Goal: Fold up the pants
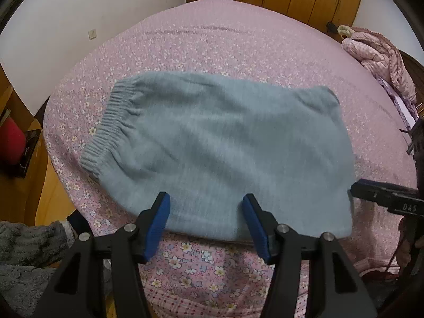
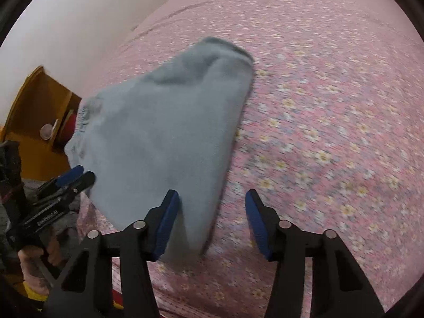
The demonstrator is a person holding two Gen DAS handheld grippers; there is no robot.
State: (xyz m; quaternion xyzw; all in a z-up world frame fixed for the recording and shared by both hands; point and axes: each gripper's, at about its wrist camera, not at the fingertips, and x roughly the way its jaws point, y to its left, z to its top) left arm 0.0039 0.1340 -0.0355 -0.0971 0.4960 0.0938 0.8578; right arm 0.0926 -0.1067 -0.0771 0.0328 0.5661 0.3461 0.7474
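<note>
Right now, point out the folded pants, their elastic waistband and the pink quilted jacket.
grey-blue pants [image 1: 217, 143], left wrist view, middle of the folded fabric.
elastic waistband [image 1: 111, 122], left wrist view, ribbed left edge.
pink quilted jacket [image 1: 381, 58], left wrist view, middle of the heap.

Left gripper [image 1: 206, 202]: tilted steeply downward, jaws apart, blue pads clear of each other. Right gripper [image 2: 212, 198]: same downward tilt, jaws apart. A hand [image 2: 39, 254] holds the left gripper's handle.

Both wrist views look steeply down, close over the bed [image 1: 238, 53] (sharing the pants [image 1: 212, 137])
</note>
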